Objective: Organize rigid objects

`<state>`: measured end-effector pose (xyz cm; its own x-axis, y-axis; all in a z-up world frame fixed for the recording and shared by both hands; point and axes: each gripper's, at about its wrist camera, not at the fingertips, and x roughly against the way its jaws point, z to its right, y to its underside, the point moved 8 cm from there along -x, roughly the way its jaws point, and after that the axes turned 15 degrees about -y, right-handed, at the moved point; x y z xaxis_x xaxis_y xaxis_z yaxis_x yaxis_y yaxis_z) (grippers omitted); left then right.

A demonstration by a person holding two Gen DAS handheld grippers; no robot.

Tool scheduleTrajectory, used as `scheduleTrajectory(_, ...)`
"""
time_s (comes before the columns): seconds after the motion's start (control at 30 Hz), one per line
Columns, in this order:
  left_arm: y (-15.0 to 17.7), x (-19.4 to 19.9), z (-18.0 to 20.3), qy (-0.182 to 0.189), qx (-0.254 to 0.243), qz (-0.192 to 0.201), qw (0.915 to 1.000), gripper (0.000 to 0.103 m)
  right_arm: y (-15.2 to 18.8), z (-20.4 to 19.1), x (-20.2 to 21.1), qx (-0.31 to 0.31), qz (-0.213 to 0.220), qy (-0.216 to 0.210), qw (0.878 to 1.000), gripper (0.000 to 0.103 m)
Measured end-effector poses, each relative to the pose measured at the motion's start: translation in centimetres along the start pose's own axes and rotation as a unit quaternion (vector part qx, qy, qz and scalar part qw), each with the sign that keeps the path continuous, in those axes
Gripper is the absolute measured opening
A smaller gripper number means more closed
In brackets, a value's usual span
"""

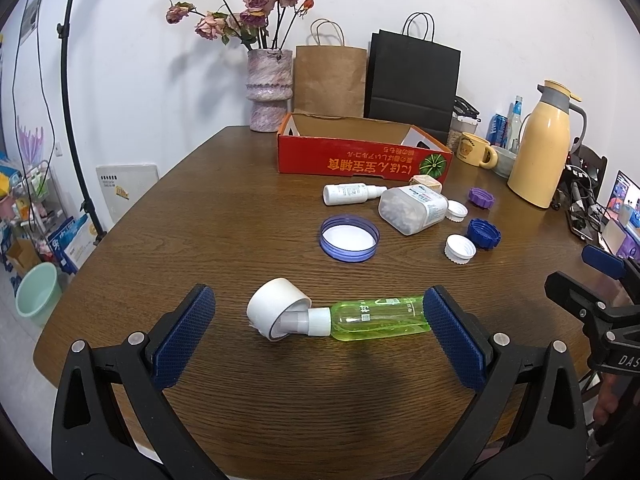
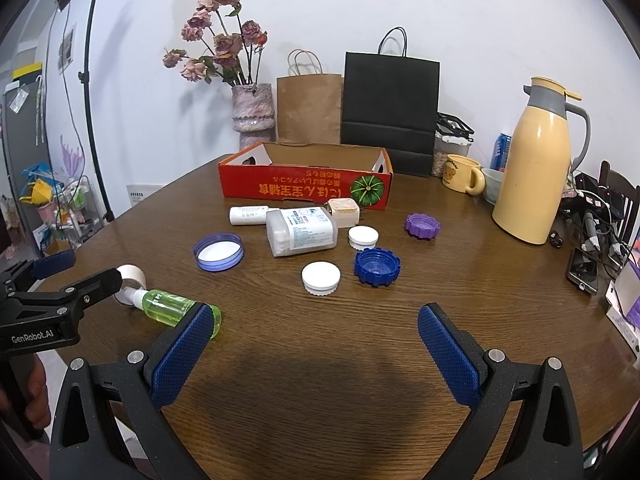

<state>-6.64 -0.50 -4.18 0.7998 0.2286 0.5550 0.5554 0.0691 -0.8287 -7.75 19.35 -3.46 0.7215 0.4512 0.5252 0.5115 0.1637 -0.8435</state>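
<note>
Left gripper point(image 1: 320, 332): fingers spread wide, low over the surface point(image 1: 224, 216), straddling a green spray bottle point(image 1: 376, 316) that lies on its side; the right finger pad sits at or against the bottle's base, contact uncertain. Bottle nozzle pokes into a white tape roll point(image 1: 276, 308) lying just beside the left end. Right gripper point(image 2: 316, 340): fingers spread, nothing between them, bare wood beneath; its left finger overlaps the green bottle's base in the right wrist view. Beyond, mid-surface: large purple-rimmed lid point(image 1: 349, 237), open side up; clear rectangular container point(image 1: 412, 210) of cotton swabs on its side; small white bottle point(image 1: 352, 193) lying flat behind it; beige square box point(image 1: 427, 184), partly hidden by the container; two white caps point(image 1: 460, 249) point(image 1: 456, 210); dark blue ribbed cap point(image 1: 484, 233); light purple ribbed cap point(image 1: 481, 197). Further back: red cardboard box point(image 1: 360, 152), open top, interior not fully visible. Rear edge: vase of dried roses point(image 1: 269, 90), brown paper bag point(image 1: 330, 80), black paper bag point(image 1: 412, 80), yellow mug point(image 1: 476, 150), yellow thermos jug point(image 1: 540, 148). Far right clutter of cables and devices cut off by the frame.
</note>
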Motion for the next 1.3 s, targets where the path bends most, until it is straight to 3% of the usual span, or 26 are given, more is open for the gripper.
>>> scheduleTrajectory(0.7, 1.7, -3.7, -5.1, -0.029, 0.012, -0.031, 0.9990, 0.103, 1.4, -5.2, -7.3, 0.052, -0.083, -0.058, 0.994, 0.103)
scheduleTrajectory(0.93, 2.6, -4.7, -6.2, -0.033, 0.007, -0.043, 0.9985, 0.103, 2.6, -7.9, -11.3, 0.110, -0.135, -0.081, 0.981, 0.103)
scheduleTrajectory(1.17, 3.3, -5.2, -7.1, -0.031, 0.005, -0.054, 0.9980, 0.103, 3.5, -8.9, -14.6, 0.161, -0.191, -0.118, 0.961, 0.103)
scheduleTrajectory(1.3, 3.4, -5.7, -7.1, -0.026, 0.001, -0.063, 0.9977, 0.103, 3.2, -9.5, -15.4, 0.174, -0.200, -0.149, 0.953, 0.088)
